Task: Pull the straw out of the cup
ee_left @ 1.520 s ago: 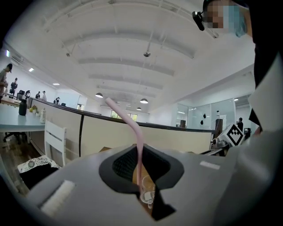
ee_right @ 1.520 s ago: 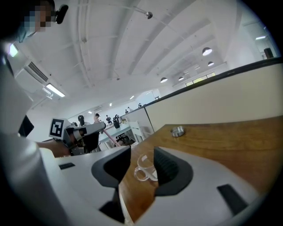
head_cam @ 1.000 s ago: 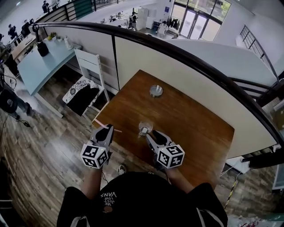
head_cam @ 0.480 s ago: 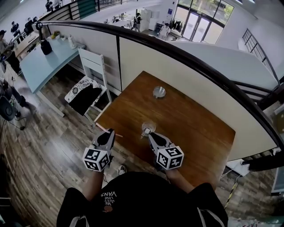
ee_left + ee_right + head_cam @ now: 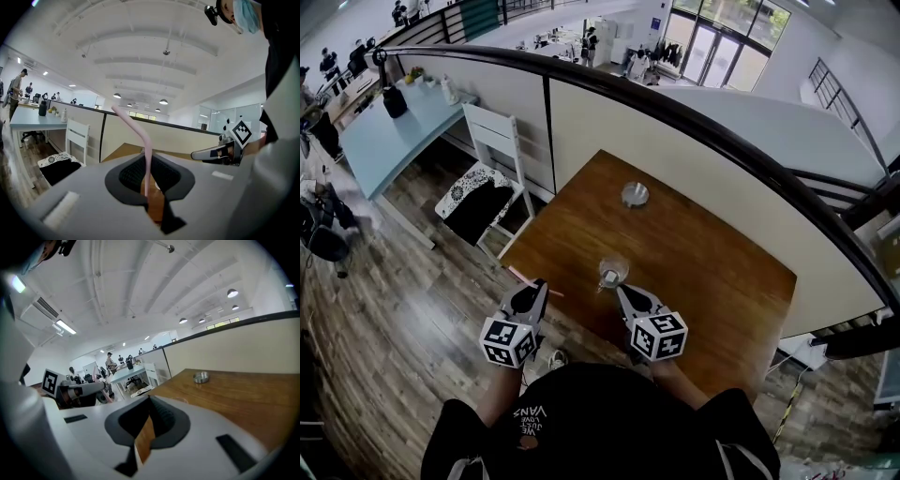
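Note:
A clear cup (image 5: pixel 612 273) stands near the front edge of the brown wooden table (image 5: pixel 712 262) with no straw in it. My left gripper (image 5: pixel 534 292) is off the table's left corner, shut on the pink bendy straw (image 5: pixel 525 279). In the left gripper view the straw (image 5: pixel 146 154) rises from between the jaws (image 5: pixel 147 185) and bends left at the top. My right gripper (image 5: pixel 624 292) sits just short of the cup, apart from it. Its jaws (image 5: pixel 149 420) have just been closing and now stand shut with nothing between them.
A small round metal dish (image 5: pixel 634 194) sits at the table's far side, also in the right gripper view (image 5: pixel 201 377). A white chair (image 5: pixel 499 141) with a black garment (image 5: pixel 474 206) stands left of the table. A railed partition (image 5: pixel 694 122) runs behind it.
The right gripper's jaws went from wide open at the cup to shut and drew back from it. The left gripper with the straw sank a little toward me.

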`<state>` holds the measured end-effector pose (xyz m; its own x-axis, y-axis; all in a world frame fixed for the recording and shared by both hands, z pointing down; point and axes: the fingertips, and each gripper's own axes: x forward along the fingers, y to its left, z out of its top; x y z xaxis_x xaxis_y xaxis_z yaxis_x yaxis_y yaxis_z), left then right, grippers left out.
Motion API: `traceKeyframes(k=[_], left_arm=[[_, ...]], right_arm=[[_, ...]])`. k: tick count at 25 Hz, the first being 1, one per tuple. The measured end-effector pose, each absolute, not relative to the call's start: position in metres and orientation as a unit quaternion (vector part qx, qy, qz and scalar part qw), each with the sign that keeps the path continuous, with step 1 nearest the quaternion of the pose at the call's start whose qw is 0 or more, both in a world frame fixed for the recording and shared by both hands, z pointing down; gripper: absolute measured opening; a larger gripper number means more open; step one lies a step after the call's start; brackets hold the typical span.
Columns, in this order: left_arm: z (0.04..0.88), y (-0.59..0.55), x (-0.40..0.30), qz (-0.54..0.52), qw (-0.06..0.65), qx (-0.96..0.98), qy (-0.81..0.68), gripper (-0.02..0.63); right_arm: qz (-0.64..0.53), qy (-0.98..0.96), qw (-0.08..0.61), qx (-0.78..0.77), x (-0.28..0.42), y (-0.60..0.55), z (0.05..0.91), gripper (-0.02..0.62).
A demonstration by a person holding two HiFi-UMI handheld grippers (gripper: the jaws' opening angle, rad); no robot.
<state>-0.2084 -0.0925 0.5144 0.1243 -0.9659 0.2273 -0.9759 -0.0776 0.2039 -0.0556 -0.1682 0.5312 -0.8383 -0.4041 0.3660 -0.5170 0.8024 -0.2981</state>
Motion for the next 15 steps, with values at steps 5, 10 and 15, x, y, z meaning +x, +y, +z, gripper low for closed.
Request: traceKeyframes(k=[5,10,15], left_arm=[[0.518,-0.089,-0.203,0.019,0.158,0.735,-0.659,0.04],[0.519,-0.088,-0.202,0.017,0.16,0.736,-0.658,0.04],[0.52,-0.087,-0.199,0.016,0.163,0.736,-0.657,0.04]], right_arm=[[0.199,-0.935,0.149,0.252,-0.05,-0.166,0.534,0.014],[0.201,-0.934,0.151,0.255,-0.048,-0.163,0.537,0.012],[0.201,-0.932,0.153,0.26,-0.045,-0.164,0.538,0.012]])
